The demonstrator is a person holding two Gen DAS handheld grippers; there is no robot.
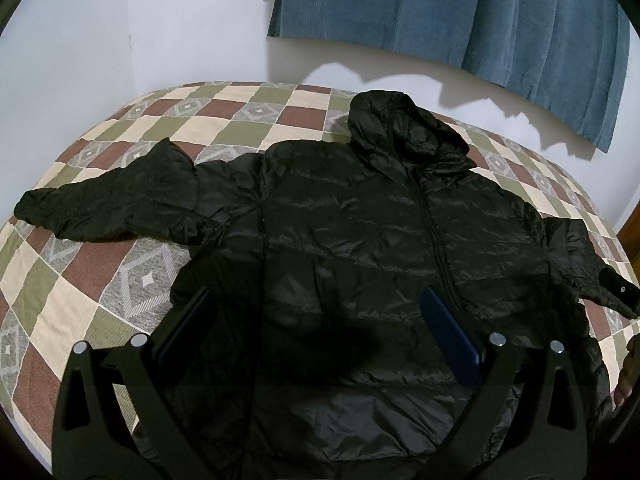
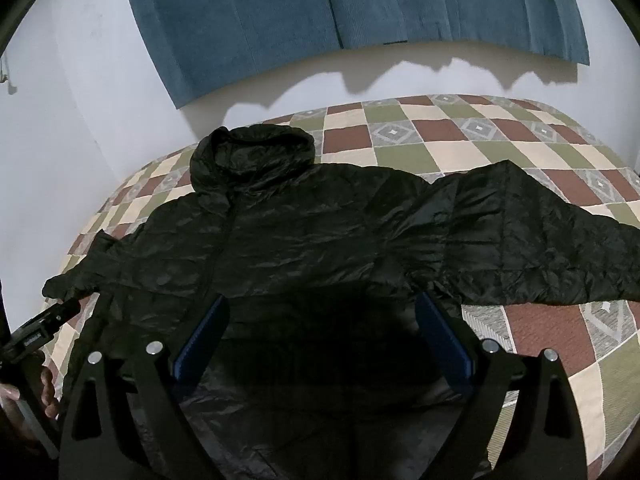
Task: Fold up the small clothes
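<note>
A black hooded puffer jacket (image 1: 360, 216) lies flat and front up on the checked bedspread (image 1: 132, 280), hood toward the wall, both sleeves spread out. It also shows in the right wrist view (image 2: 304, 236). My left gripper (image 1: 316, 304) is open and empty, hovering over the jacket's lower body, left of the zip. My right gripper (image 2: 320, 312) is open and empty over the jacket's lower body, near the right sleeve (image 2: 540, 240). The tip of the other gripper (image 2: 44, 326) shows at the left edge of the right wrist view, by the left sleeve cuff.
The bed stands against a white wall (image 1: 120, 32) with a blue curtain (image 1: 460, 12) hanging above it. Bare bedspread lies left of the jacket (image 1: 60, 300) and right of it (image 2: 560, 340). A wooden edge (image 1: 630, 224) shows at far right.
</note>
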